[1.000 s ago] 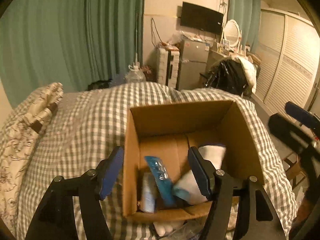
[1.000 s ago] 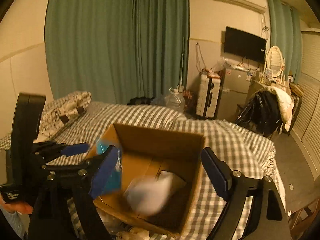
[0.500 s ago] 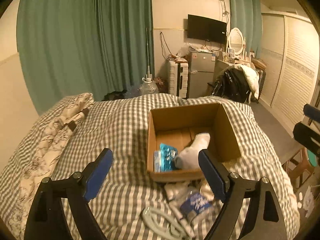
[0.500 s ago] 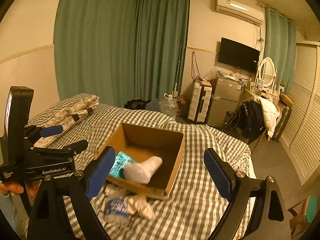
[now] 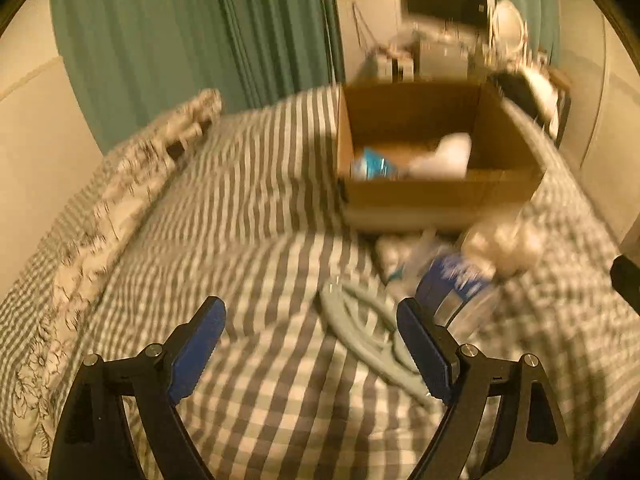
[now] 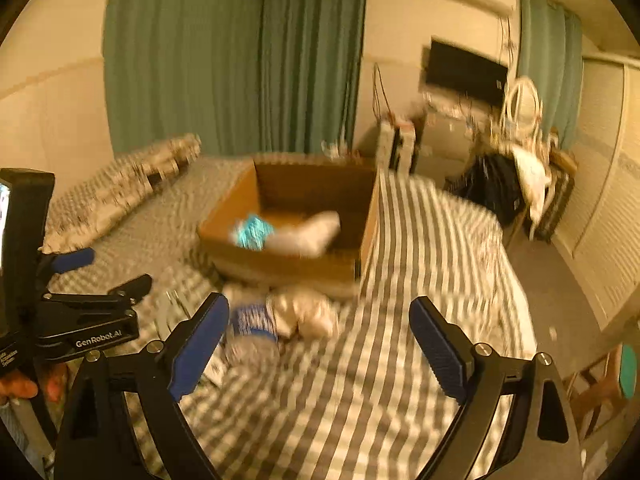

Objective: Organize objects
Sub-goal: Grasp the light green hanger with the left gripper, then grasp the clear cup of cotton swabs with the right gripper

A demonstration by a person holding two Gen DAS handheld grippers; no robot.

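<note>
An open cardboard box [image 5: 436,194] [image 6: 288,268] stands on the checked bed. Inside lie a blue packet [image 5: 370,168] [image 6: 252,232] and a white sock [image 5: 444,154] [image 6: 312,232]. In front of the box lies a blurred pile: a blue-labelled packet [image 5: 456,276] [image 6: 252,318], a pale bundle [image 5: 504,244] [image 6: 304,312] and a grey-green hanger [image 5: 364,328]. My left gripper [image 5: 308,344] is open and empty above the bed, short of the pile. My right gripper [image 6: 320,344] is open and empty, just before the pile. The left gripper also shows in the right wrist view [image 6: 100,276].
A patterned pillow [image 5: 120,184] [image 6: 120,188] lies along the bed's left side. Green curtains [image 6: 240,56] hang behind. A chair with dark clothes [image 6: 500,184], a mirror and a wardrobe stand off the bed's right edge.
Both grippers have drawn back from the box and dipped toward the pile in front of it. The views are motion-blurred. The sock and blue packet stay in the box.
</note>
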